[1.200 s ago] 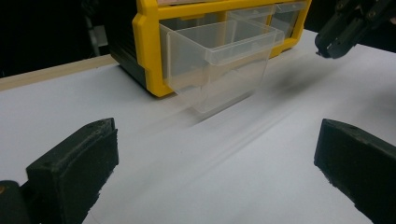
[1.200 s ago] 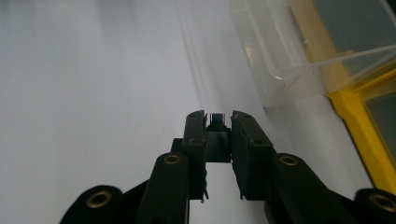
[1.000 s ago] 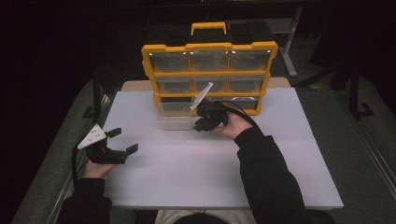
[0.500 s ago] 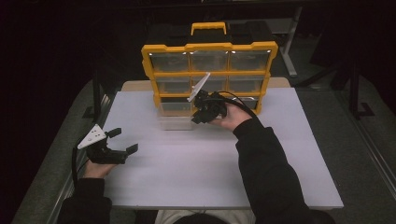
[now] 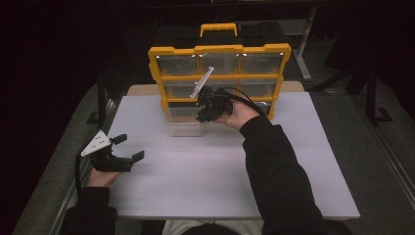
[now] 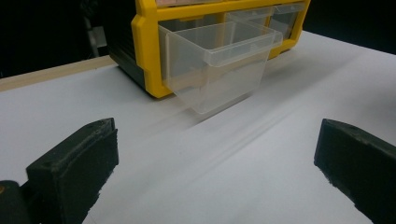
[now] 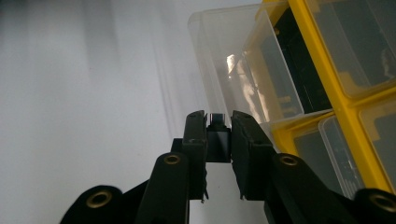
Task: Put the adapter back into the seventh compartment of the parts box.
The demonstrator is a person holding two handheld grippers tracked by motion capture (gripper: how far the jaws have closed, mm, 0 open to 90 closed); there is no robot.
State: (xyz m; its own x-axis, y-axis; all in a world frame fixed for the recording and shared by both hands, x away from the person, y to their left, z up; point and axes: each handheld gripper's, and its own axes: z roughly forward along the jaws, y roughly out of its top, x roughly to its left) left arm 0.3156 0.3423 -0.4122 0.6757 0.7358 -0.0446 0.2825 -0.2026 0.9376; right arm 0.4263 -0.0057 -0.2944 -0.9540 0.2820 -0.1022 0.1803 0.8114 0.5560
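A yellow organiser (image 5: 220, 50) with clear drawers stands upright at the back of the white table. Its bottom-left drawer (image 5: 183, 126) is pulled out, and looks empty in the left gripper view (image 6: 219, 60). My right gripper (image 5: 201, 116) hangs just right of and above that drawer, in front of the organiser. In the right gripper view its jaws (image 7: 218, 122) are shut on a small black block (image 7: 218, 140), with the open drawer (image 7: 243, 70) just beyond the tips. My left gripper (image 5: 130, 147) rests near the table's left edge, open and holding nothing (image 6: 215, 140).
The white tabletop (image 5: 205, 181) lies bare between the two hands. A strip of wooden board (image 6: 51, 74) shows behind the table's far edge. Dark floor and metal frame legs (image 5: 372, 93) surround the table.
My right gripper has risen and drifted slightly toward the organiser's front, still shut on the black block. The left gripper has stayed where it was.
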